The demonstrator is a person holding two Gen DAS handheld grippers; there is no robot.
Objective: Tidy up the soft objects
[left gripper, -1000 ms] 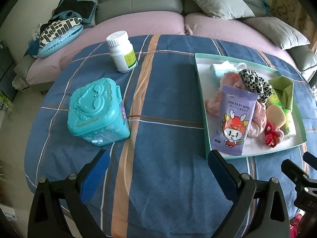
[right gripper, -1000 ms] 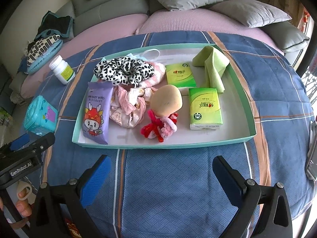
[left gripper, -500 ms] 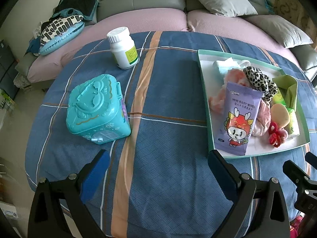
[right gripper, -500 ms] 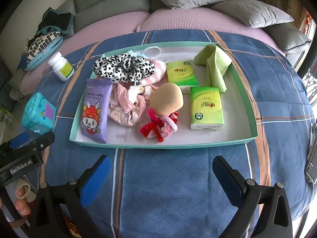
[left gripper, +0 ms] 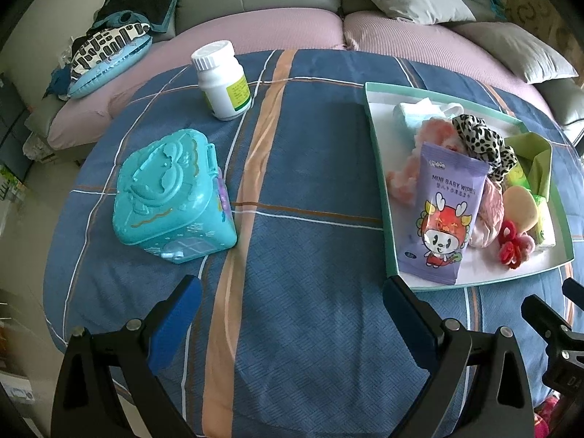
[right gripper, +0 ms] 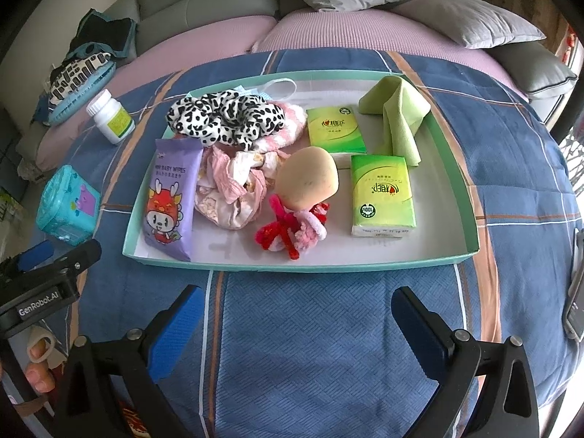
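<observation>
While both grippers hang spread and empty, the left gripper (right gripper: 43, 273) reads "GenRobot.AI". Ahead-left of the right gripper (right gripper: 292, 319), the tray (right gripper: 471, 215) holds a "BABY WIPES" pack (right gripper: 168, 200); right of it, tissue packs (right gripper: 381, 197) carry illegible print.

Home living room: grey sofa (right gripper: 226, 7) with cushions (right gripper: 467, 18), plaid-clothed table (right gripper: 328, 328), clothes pile (left gripper: 120, 33).

Two green tissue packs (right gripper: 381, 195), one wipes pack (right gripper: 168, 197), one green cloth (right gripper: 396, 113), one pill bottle (left gripper: 222, 80), one teal box (left gripper: 169, 191)
</observation>
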